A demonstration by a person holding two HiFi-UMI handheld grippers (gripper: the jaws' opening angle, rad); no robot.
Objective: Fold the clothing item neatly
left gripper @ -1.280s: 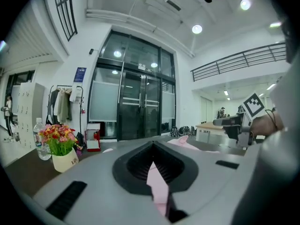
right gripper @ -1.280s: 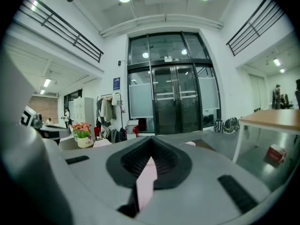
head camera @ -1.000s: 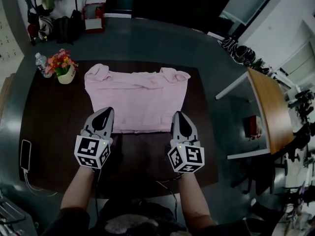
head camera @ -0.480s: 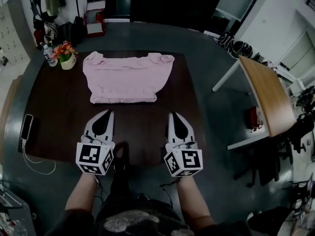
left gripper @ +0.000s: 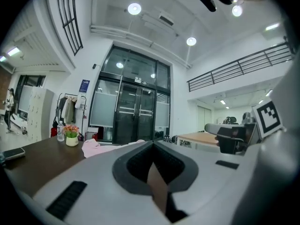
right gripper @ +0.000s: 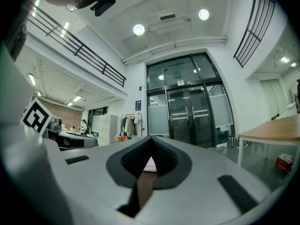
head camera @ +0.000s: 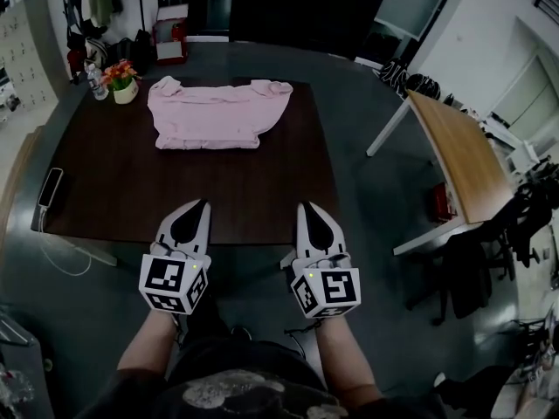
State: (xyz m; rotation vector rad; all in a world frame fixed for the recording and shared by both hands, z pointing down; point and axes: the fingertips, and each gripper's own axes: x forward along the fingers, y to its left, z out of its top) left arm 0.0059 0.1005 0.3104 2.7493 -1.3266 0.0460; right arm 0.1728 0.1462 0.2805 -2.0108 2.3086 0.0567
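Left tongs [head camera: 197,209] and right tongs [head camera: 309,211] were both clenched on nothing, held side by side low in the frame, their tips overlapping the near edge of the dark table [head camera: 175,195]. A folded pink garment [head camera: 214,113] lay at upper left on the table's far end, well apart from them, near a flower pot [head camera: 124,85].

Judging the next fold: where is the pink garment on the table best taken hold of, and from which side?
The pink garment lies flat, its far edge bunched, its near edge straight. Probably grip that near edge at its two corners, coming in low from the person's side of the table.
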